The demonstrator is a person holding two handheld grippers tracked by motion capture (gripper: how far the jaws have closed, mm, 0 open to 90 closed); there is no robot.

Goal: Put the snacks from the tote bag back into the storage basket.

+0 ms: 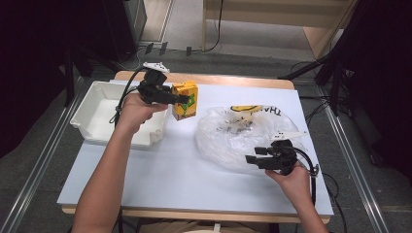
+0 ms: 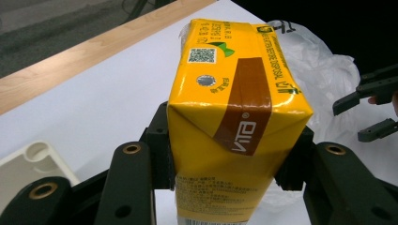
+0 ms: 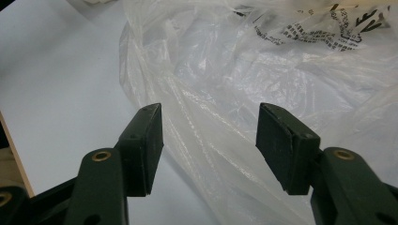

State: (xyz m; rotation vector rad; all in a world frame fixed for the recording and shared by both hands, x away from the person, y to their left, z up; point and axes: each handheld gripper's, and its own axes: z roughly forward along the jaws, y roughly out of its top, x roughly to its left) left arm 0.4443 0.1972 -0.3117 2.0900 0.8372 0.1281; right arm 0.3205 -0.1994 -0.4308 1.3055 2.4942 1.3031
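Observation:
A yellow drink carton [image 1: 185, 100] with a brown stripe is held above the table, between the white tray and the plastic bag. My left gripper [image 1: 183, 98] is shut on the carton [image 2: 234, 122], its pads pressing both sides. A clear plastic bag [image 1: 241, 133] with black and yellow print lies crumpled at the right of the white tabletop. My right gripper [image 1: 256, 154] stands open at the bag's near edge, jaws pointing left. In the right gripper view the jaws [image 3: 210, 149] are spread apart with folds of the bag [image 3: 263, 79] beyond them and nothing pinched.
A white plastic tray [image 1: 94, 114] sits at the table's left, under my left forearm. The white tabletop [image 1: 184, 170] has a wooden rim at front and back. Metal rails run along both sides of the table.

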